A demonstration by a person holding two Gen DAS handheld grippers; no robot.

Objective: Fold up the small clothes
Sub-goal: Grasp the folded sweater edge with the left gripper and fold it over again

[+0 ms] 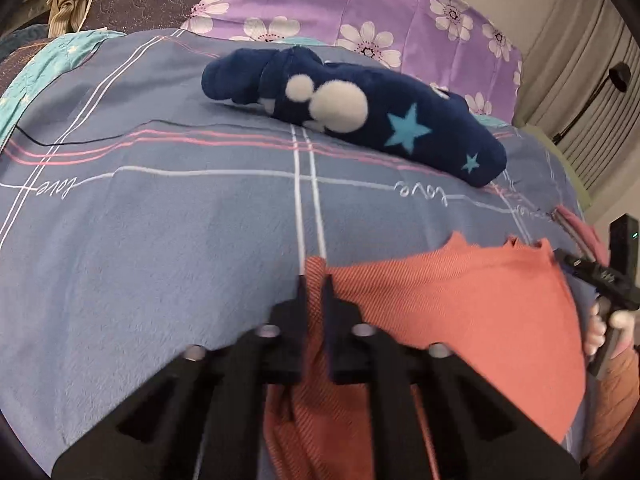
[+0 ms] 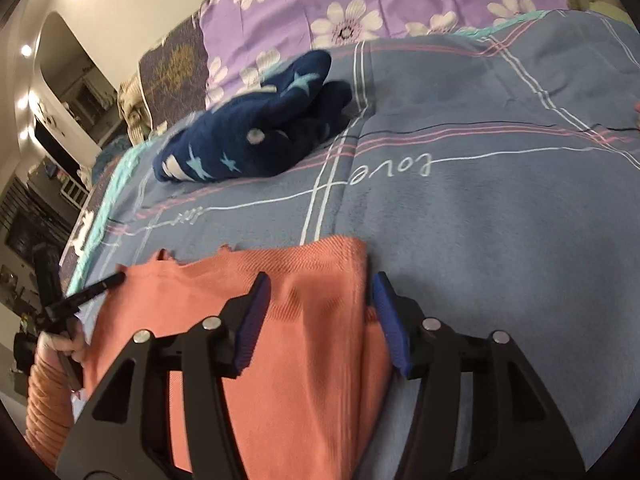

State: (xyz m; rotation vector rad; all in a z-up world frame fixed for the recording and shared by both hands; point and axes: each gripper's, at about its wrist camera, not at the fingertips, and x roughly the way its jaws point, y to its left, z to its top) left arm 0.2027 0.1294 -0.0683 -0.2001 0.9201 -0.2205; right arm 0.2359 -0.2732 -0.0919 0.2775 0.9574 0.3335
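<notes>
The left gripper (image 1: 315, 280) has its jaws nearly closed, pinching the left edge of the orange cloth (image 1: 460, 312), which lies on the blue checked blanket (image 1: 160, 240) at the near side of the bed. The right gripper (image 2: 318, 284) stands wide open over the cloth's right edge, holding nothing. For a neat fold, both edges probably need gripping and lifting evenly. The cloth is a ribbed knit, soft and limp; a fuzzy navy sock bundle (image 1: 360, 108) with stars lies well beyond

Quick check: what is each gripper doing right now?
Left gripper: shut on the edge of the orange cloth.
Right gripper: open, straddling the orange cloth, gripping nothing.
</notes>
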